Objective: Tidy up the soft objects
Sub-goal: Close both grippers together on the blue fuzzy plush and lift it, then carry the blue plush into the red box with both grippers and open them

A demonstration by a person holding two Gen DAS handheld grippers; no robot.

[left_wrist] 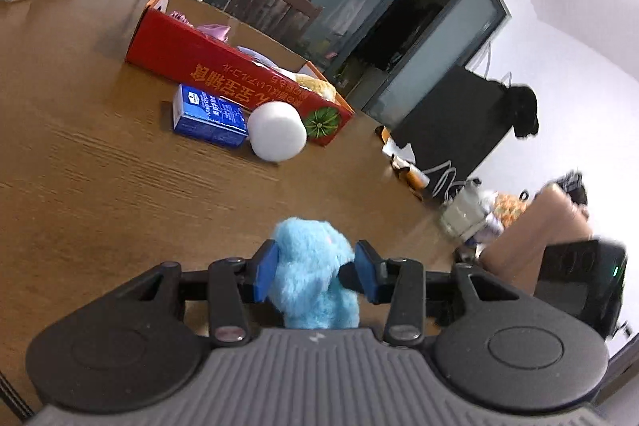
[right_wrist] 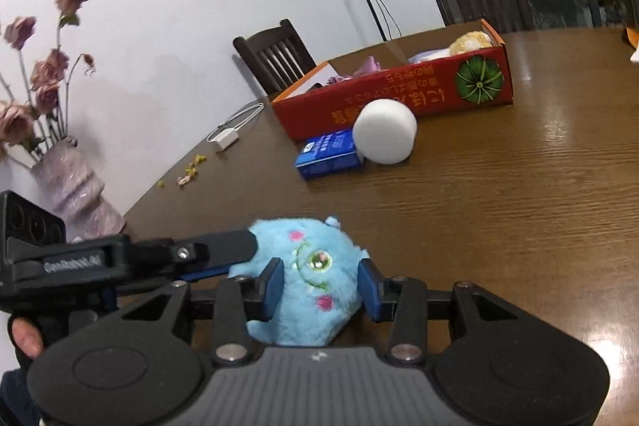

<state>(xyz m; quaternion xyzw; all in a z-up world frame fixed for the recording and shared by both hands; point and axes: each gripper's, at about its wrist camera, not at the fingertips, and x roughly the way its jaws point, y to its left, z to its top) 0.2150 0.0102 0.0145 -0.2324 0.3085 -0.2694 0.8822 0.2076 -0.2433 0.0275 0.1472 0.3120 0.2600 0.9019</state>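
The plush toy (right_wrist: 303,278) sits near the table's (right_wrist: 519,194) near edge, between the right gripper's (right_wrist: 321,286) pads, with the left gripper (left_wrist: 315,268) closed on it from the left. Farther in, the foam ball (right_wrist: 384,137) touches the small carton (right_wrist: 329,154) on its left. Just behind both lies the long box (right_wrist: 399,98), with soft toys (right_wrist: 469,42) inside it. A vase (right_wrist: 76,186) stands beyond the table's left edge.

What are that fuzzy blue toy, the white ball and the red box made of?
Blue toy: plush fabric, judging by the fluffy pile and stitched face. White ball: probably foam, matte with no shine. Red box: printed cardboard, slightly glossy, with thin brown inner walls.
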